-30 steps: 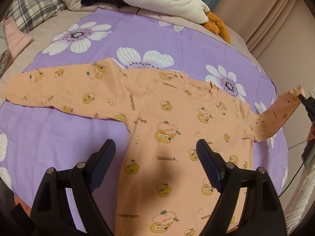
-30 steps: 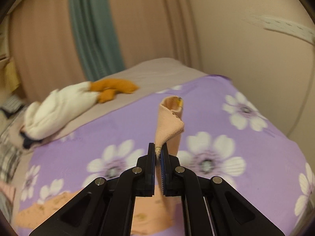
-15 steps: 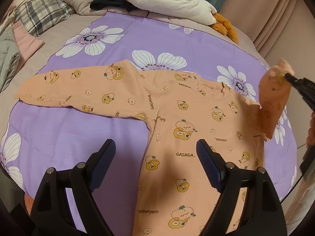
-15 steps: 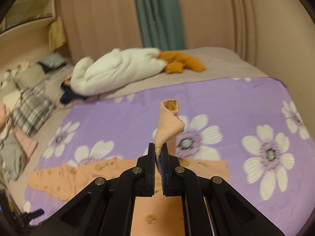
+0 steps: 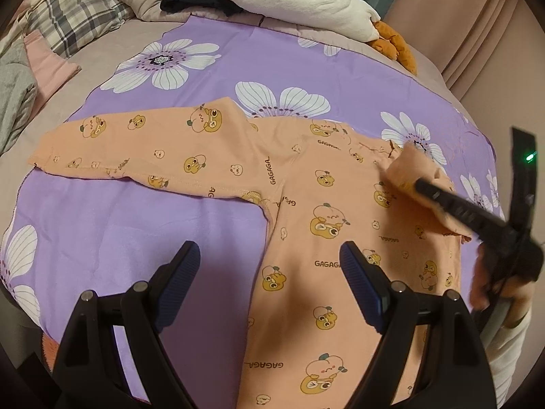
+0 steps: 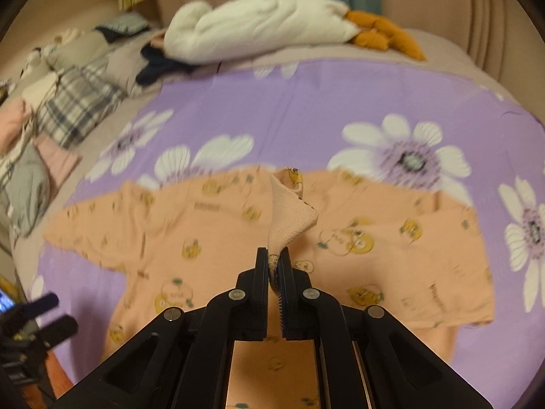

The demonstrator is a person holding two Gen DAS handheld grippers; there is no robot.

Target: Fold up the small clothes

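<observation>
Right wrist view shows the right gripper [image 6: 274, 262] clamped on the sleeve cuff [image 6: 289, 211] above the orange shirt [image 5: 306, 211] on the purple cloth [image 5: 136, 231]; the other sleeve [image 5: 136, 146] stretches leftward, nearer the left gripper [image 5: 269, 276], its jaws wide apart.

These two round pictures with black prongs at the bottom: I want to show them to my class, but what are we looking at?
Each picture comes from a camera on a hand-held gripper, looking along its two fingers. The left gripper is open, hovering over an orange shirt spread on a purple flowered sheet. The right gripper is shut on the shirt's right sleeve cuff, lifted above the shirt's body. The shirt's other sleeve lies flat. A white plush toy lies behind.
</observation>
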